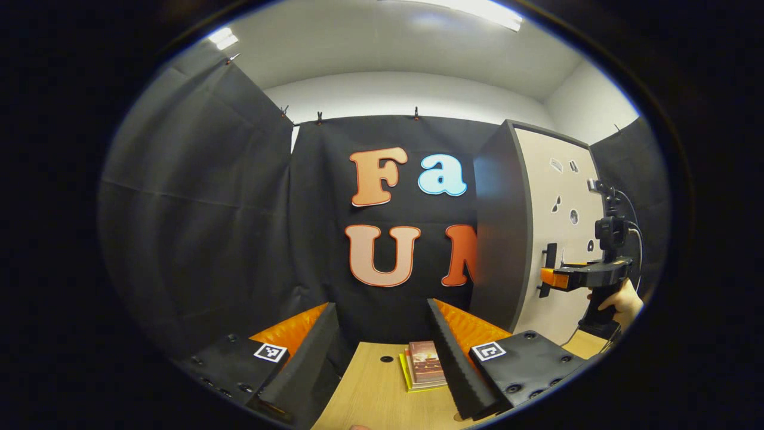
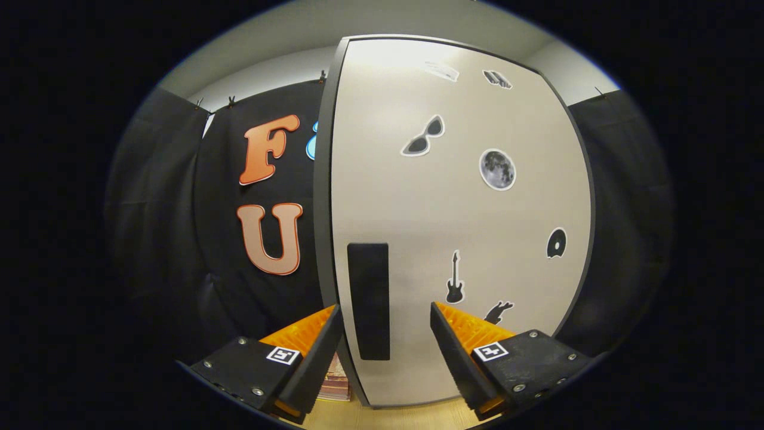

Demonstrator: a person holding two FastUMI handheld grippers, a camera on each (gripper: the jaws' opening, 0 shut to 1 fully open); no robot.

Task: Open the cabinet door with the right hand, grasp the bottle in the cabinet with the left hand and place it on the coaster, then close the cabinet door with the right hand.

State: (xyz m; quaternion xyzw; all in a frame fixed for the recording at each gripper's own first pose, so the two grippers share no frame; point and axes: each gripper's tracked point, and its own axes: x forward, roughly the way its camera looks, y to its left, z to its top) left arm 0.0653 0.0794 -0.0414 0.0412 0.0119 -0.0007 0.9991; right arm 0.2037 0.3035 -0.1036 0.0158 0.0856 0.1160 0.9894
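The right claw stands wide, straddling the dark vertical handle of the pale, sticker-covered cabinet door. The left claw waits wide over the wooden desk. Closing off-centre could let the handle slip.

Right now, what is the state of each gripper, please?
Left gripper: open, holding nothing, above the table.
Right gripper: open, fingers either side of the cabinet door handle, not gripping it.
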